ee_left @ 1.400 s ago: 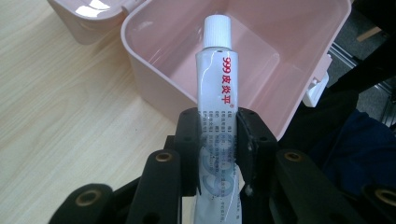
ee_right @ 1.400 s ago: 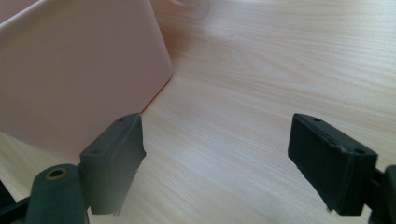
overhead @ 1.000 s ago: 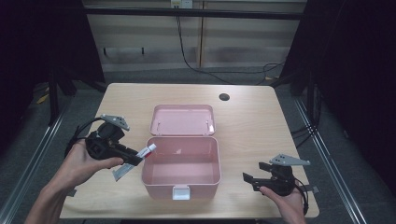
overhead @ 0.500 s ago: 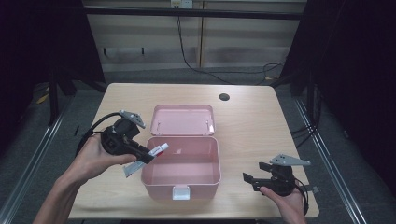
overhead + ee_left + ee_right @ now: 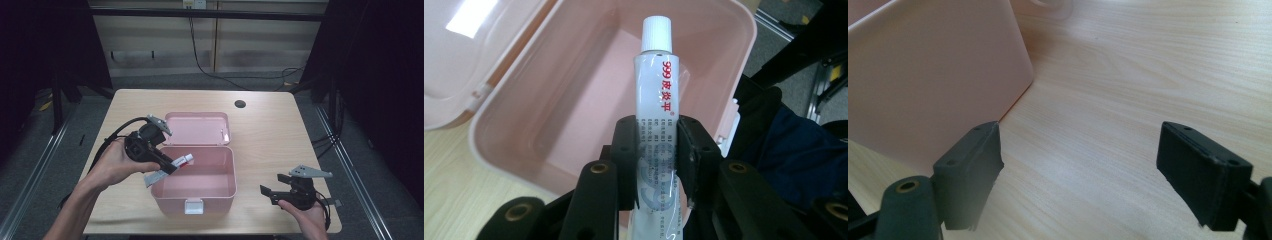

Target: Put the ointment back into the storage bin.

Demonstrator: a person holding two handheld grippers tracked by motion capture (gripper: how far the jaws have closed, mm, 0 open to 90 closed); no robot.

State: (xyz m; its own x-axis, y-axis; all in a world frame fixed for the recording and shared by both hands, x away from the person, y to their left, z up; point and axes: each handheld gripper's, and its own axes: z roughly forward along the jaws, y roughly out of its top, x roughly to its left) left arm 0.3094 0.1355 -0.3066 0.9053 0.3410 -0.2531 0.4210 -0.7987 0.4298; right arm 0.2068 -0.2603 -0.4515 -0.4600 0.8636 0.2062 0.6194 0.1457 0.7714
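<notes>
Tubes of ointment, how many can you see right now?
1. The tube is clamped in the left tool, cap pointing over the open pink box. The box's visible inside holds none.

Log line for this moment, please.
left gripper: shut on tube | tube: over open box | right gripper: open, idle on table

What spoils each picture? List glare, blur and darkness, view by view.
High view: room edges black, table evenly lit. Left gripper view: a white glare patch on the lid; the tube is sharp, the background past the box soft. Right gripper view: near jaws blurred, wood grain sharp.
</notes>
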